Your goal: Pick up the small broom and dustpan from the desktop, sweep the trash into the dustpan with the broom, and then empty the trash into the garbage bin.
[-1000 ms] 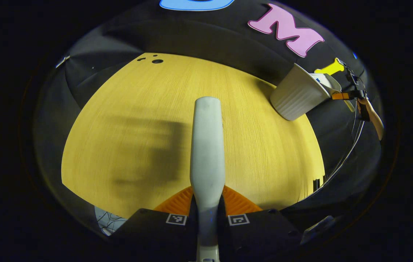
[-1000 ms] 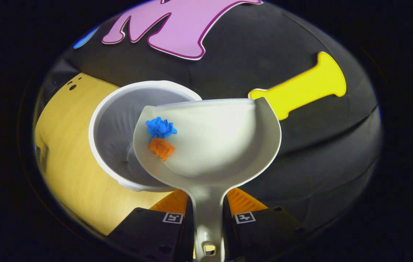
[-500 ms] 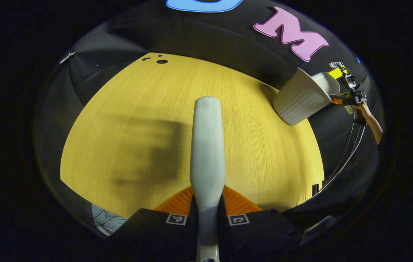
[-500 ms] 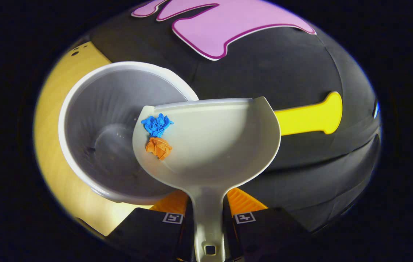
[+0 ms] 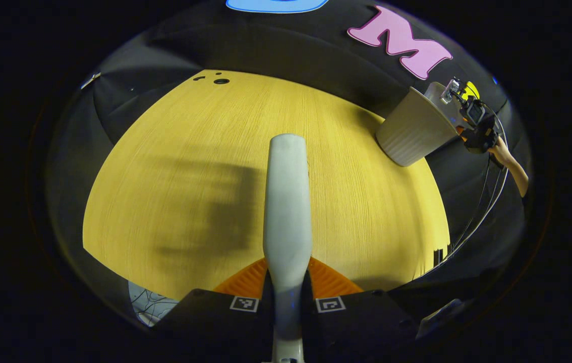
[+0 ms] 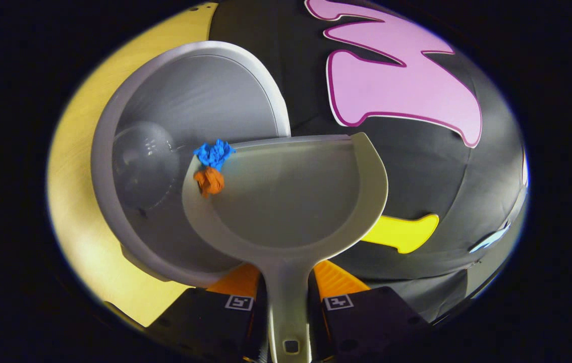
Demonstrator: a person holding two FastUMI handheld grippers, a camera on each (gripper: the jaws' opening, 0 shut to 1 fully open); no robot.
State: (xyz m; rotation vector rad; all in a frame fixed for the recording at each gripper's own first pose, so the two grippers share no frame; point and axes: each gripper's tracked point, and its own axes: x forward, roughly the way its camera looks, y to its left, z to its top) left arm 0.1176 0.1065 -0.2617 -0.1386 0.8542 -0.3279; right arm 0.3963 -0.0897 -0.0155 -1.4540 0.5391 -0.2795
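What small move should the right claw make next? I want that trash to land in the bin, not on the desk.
Probably tip the dustpan a little further toward its left corner. The blue scrap and orange scrap sit at that corner's edge, which overhangs the open bin, so a bit more tilt should drop them inside.

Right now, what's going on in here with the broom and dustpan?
A person is working with a gripper in each hand. The right gripper is shut on the handle of the dustpan, tipping it over the open garbage bin at the edge of the desktop. A blue scrap and an orange scrap sit at the pan's front corner, not yet in the bin. The left gripper is shut on the broom handle, held above the desktop away from the bin.
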